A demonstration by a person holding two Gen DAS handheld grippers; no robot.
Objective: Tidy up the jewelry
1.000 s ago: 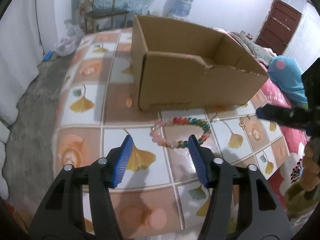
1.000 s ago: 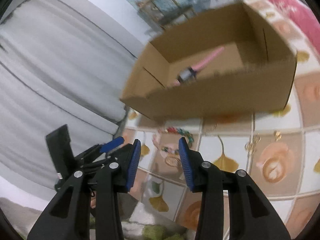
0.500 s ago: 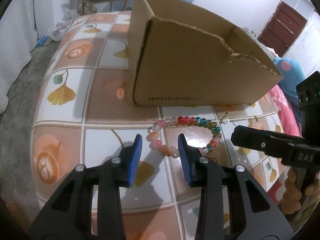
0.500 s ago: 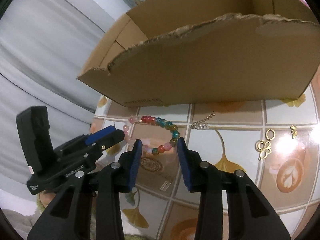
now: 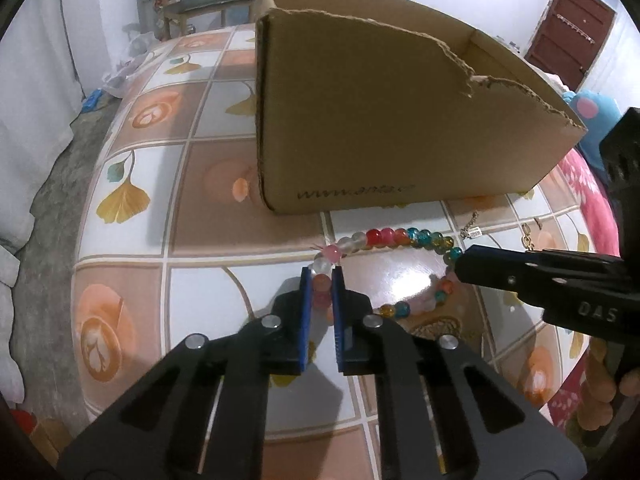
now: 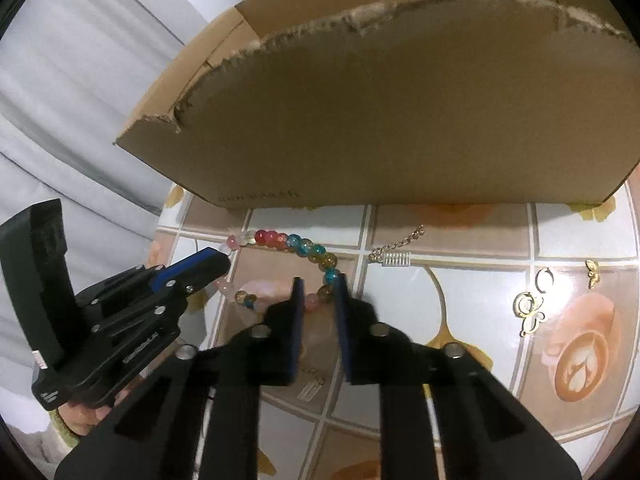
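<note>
Both grippers have dropped onto the bracelet on the desk, jaws just closing; left gripper and right gripper each pinch beads; next, lift together into the box.

I see a table with a shiny cover of squares, white ones and brown ones, with yellow leaves and coffee cups drawn on them. A big cardboard box sits on it, open at the top, with a torn front edge. Just in front of the box lies a bead bracelet in a ring, with pink, red, blue and yellow beads. A little gold chain with a silver clasp lies beside it. More to the right lie small gold earrings, one loopy, one a ring, and one tiny one a bit apart.
</note>
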